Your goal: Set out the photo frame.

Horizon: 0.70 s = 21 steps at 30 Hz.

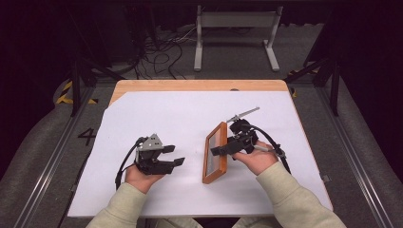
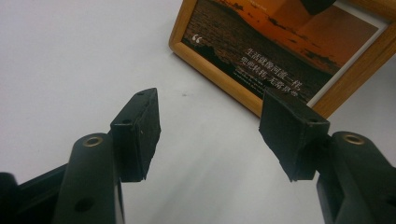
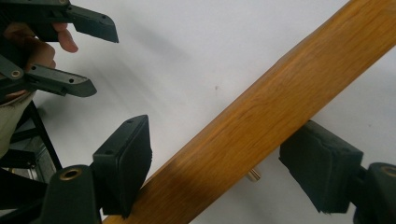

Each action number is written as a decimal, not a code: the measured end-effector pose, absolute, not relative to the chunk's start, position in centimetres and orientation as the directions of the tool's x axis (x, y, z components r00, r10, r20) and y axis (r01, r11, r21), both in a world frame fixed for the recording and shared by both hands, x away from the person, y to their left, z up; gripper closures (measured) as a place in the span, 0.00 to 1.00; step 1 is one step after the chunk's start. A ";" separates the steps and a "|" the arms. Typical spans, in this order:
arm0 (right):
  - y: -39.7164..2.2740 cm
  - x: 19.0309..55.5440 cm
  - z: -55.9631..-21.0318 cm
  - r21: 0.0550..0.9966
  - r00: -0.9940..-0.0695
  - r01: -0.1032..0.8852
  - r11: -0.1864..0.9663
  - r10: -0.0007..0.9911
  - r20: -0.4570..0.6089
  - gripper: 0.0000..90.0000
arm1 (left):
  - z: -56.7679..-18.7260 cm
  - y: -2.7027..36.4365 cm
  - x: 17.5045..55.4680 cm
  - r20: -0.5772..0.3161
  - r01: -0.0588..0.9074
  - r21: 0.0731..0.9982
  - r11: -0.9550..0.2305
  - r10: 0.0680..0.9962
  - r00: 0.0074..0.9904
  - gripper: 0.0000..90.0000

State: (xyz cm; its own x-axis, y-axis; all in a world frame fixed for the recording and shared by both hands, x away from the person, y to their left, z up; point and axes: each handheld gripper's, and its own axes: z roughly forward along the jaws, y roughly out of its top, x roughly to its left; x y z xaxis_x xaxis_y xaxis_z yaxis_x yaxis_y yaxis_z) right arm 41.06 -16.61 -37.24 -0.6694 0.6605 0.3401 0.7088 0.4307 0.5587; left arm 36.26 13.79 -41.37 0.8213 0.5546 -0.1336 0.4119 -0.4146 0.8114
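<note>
Nearest to me, my right gripper (image 1: 222, 150) straddles the top edge of the wooden picture frame (image 1: 215, 153), which stands on its long edge on the white sheet (image 1: 157, 118) covering the table, slightly right of centre. In the right gripper view the frame's wooden rail (image 3: 261, 121) runs slantwise between my pads (image 3: 126, 163); the left pad sits right beside the wood, the right one clearly stands off it, so I read these jaws as released around the frame rather than clamped. To let go well, I judge I should keep the jaws spread evenly and draw back along the rail without nudging it, since the frame stands on a narrow edge and could tip. My right hand (image 1: 259, 159) comes in from the frame's right, wrist low, gripper reaching across toward the frame. Farther across the sheet my left gripper (image 1: 173, 159) rests well apart from the frame, jaws spread with nothing between them, pointing at the printed picture (image 2: 280, 51); the left hand (image 1: 142, 175) cradles it from below.
</note>
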 end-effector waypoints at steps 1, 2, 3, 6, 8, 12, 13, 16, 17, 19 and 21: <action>-16.4 41.2 -37.3 0.540 -0.661 0.720 0.435 0.667 0.345 0.30 | -41.4 13.8 36.3 -0.134 0.411 0.813 -0.414 0.553 0.822 0.43; -16.4 41.2 -37.3 0.540 -0.661 0.720 0.435 0.667 0.345 0.30 | -41.4 13.8 36.3 -0.134 0.411 0.813 -0.414 0.553 0.822 0.43; -16.4 41.2 -37.3 0.533 -0.655 0.727 0.433 0.669 0.351 0.31 | -41.4 13.8 36.3 -0.133 0.410 0.813 -0.414 0.553 0.822 0.43; -16.3 41.4 -37.1 0.484 -0.613 0.771 0.414 0.688 0.388 0.36 | -41.4 13.8 36.3 -0.133 0.410 0.812 -0.414 0.553 0.822 0.43; -16.3 41.4 -37.1 0.466 -0.599 0.784 0.409 0.696 0.397 0.39 | -41.4 13.8 36.2 -0.136 0.413 0.813 -0.411 0.555 0.821 0.43; -16.2 41.3 -36.7 0.457 -0.593 0.788 0.413 0.708 0.383 0.45 | -41.4 13.8 36.2 -0.136 0.413 0.813 -0.410 0.555 0.820 0.43; -16.2 41.2 -36.6 0.457 -0.599 0.783 0.421 0.707 0.376 0.48 | -41.4 13.8 36.2 -0.136 0.412 0.813 -0.411 0.555 0.821 0.43; -16.3 41.2 -35.9 0.448 -0.609 0.775 0.446 0.716 0.341 0.58 | -41.4 13.8 36.2 -0.140 0.416 0.813 -0.407 0.557 0.819 0.43; -16.3 41.2 -35.8 0.447 -0.611 0.773 0.450 0.718 0.334 0.60 | -41.4 13.8 36.2 -0.140 0.416 0.814 -0.406 0.557 0.819 0.43; -16.3 41.1 -35.6 0.445 -0.616 0.769 0.459 0.718 0.324 0.64 | -41.4 13.8 36.2 -0.138 0.414 0.814 -0.407 0.557 0.819 0.43; -16.4 41.1 -35.3 0.442 -0.628 0.760 0.476 0.712 0.313 0.74 | -41.4 13.8 36.2 -0.138 0.414 0.814 -0.407 0.557 0.819 0.43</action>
